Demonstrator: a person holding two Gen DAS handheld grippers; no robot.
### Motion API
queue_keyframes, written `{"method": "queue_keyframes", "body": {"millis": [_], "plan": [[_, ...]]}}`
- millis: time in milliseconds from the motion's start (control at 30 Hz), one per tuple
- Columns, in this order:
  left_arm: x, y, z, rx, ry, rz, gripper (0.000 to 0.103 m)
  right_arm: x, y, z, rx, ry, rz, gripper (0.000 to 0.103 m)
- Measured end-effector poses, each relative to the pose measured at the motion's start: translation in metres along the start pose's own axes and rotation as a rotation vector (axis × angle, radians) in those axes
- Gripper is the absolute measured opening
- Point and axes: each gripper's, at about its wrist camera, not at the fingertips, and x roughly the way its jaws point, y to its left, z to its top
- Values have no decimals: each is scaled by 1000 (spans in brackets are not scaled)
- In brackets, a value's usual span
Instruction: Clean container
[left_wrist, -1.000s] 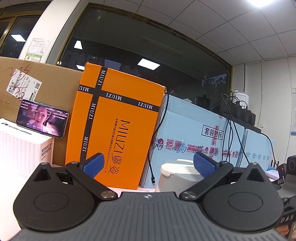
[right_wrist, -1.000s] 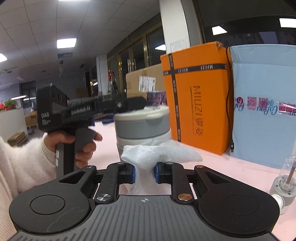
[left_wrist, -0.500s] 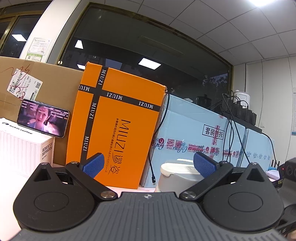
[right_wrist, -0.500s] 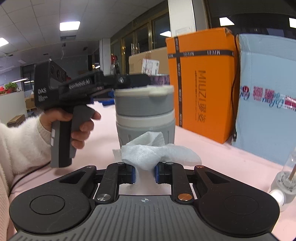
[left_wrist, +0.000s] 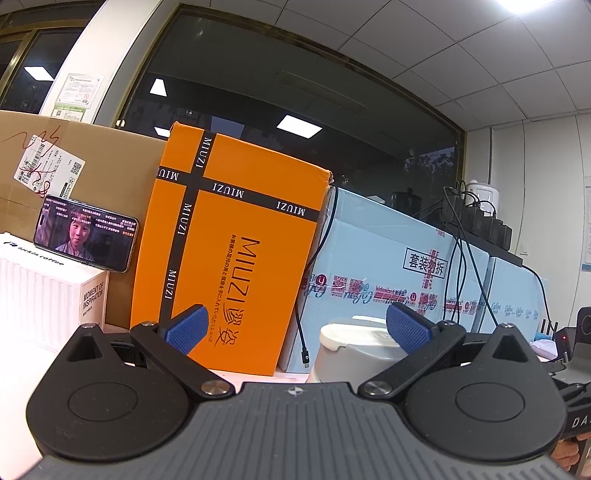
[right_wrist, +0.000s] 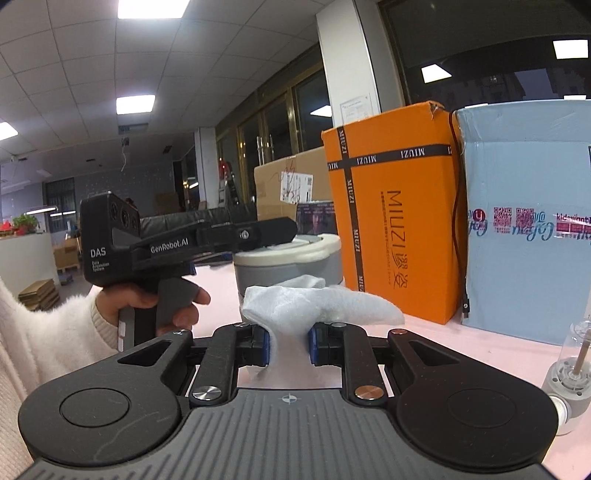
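Nearest, the right gripper (right_wrist: 289, 347) was clamped on a crumpled white cloth (right_wrist: 317, 304), its blue pads pinching the wad low so most of it stood free above. Just beyond the cloth, the round grey container with a cream lid (right_wrist: 291, 258) sat on the pale pink tabletop (right_wrist: 461, 336). The left gripper (left_wrist: 295, 328) was spread wide and held nothing, with the container just off its right pad. Behind stood a tall orange cardboard box (right_wrist: 391, 221) and a pale blue carton (right_wrist: 528, 221). To wipe well, I judged the left gripper should close on the container first, steadying it before the cloth pressed against the wall.
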Motion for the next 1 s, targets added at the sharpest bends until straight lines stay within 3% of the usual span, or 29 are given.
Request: {"method": "queue_keyframes", "body": {"millis": [300, 533, 700, 1000], "plan": [[0, 0, 0, 0, 0, -3, 103, 16, -2, -14, 0, 129, 2, 18], [0, 0, 0, -2, 0, -5, 103, 15, 0, -15, -13, 146, 2, 17], [0, 1, -1, -7, 0, -5, 103, 0, -5, -4, 47, 32, 42, 17], [0, 1, -1, -11, -2, -12, 103, -26, -38, 12, 382, -256, 91, 17]]}}
